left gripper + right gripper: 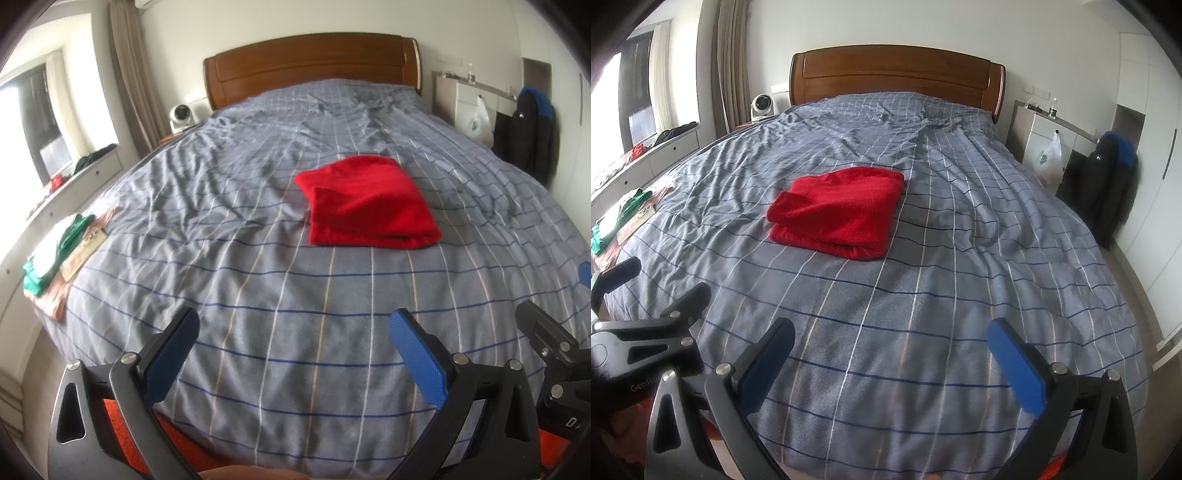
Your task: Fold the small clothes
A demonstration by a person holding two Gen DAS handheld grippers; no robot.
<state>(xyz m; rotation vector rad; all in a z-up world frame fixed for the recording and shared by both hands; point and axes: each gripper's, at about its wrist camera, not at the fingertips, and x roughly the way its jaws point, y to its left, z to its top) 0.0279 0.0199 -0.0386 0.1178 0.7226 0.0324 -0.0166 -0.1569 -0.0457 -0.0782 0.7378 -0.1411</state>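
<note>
My left gripper (293,332) with jaws spread wide and empty, my right gripper (890,341) likewise wide apart, its neighbour at 9 o'clock

We read only partial lettering: "GenR", cut off, on the black body of the left gripper (635,295) in the right wrist view; nothing else is legible.
</note>
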